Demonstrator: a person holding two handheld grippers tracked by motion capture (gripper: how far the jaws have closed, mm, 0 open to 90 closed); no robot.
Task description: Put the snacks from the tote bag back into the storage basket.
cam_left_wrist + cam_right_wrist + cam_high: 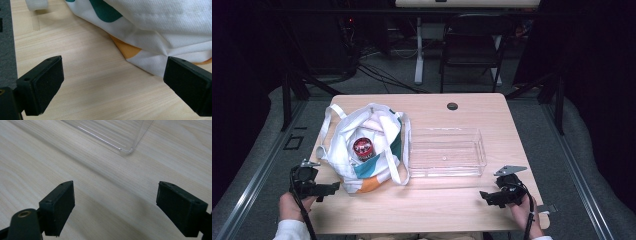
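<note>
A white tote bag [362, 150] with green and orange patches lies open on the left half of the wooden table [437, 210]. Inside it rests a red-topped can [363, 147]. A clear plastic tray [446, 152] stands empty just right of the bag. My left gripper [333, 189] rests near the table's front left corner, jaws wide apart, with the bag's [155, 32] orange corner just ahead. My right gripper [484, 196] sits at the front right, open too, its jaws over bare wood below the tray's corner [126, 150].
The bag's white straps [402, 150] trail over the table toward the tray. A dark cable port [452, 106] sits near the table's far edge. Beyond the table stand a black folding chair [472, 50] and a white desk leg [419, 55]. A grey floor strip [6, 42] borders the table's left edge.
</note>
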